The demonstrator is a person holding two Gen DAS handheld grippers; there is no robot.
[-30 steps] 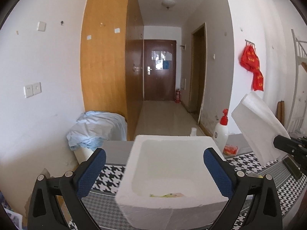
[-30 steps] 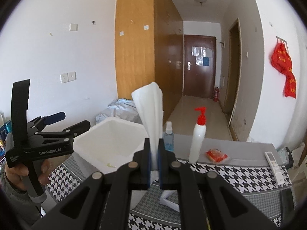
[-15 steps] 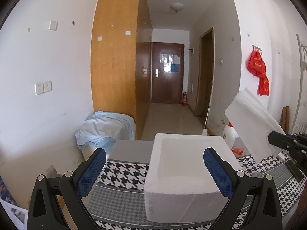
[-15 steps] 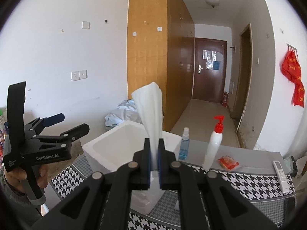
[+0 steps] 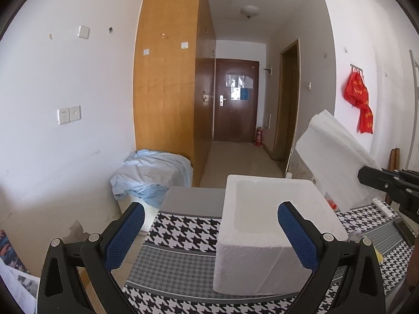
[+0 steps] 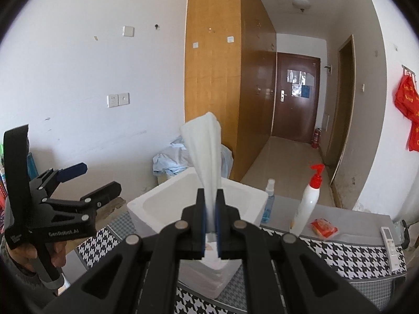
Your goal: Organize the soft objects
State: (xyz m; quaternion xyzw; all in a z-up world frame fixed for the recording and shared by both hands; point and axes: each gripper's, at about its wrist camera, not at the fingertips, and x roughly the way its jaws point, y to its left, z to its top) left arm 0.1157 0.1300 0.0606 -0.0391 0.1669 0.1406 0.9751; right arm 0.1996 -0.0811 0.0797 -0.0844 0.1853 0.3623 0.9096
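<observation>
While clamped on a white foam sheet [image 6: 207, 157], right tool [image 6: 210, 225] at lower centre of the right wrist view, pads pressed flat against the sheet's lower end, the sheet rising upright and narrowing edge-on toward mid-frame. Same foam sheet [image 5: 337, 162] at right of the left wrist view, tilted, its upper corner toward the hallway, its lower end caught in the black tool tip at the right edge. Left tool [image 5: 210, 235] spread wide at the bottom of the left wrist view, blue pads well apart, nothing between them; seen again at lower left of the right wrist view [image 6: 86, 183], held in a hand [image 6: 31, 256]. White foam box [image 5: 269, 233] on the houndstooth tabletop [image 5: 183, 233], open side up, right of frame centre, its near lower corner close to the tabletop's front edge. Bare patterned cloth to the left of the box, down to the tabletop's left edge. Behind the box in the right wrist view: blue spray bottle [image 6: 268, 201], white pump bottle [image 6: 309, 198], red packet [image 6: 323, 227], remote control [image 6: 390, 240] near the right edge. Crumpled blue sheet [image 5: 152, 172] past the far left corner.
</observation>
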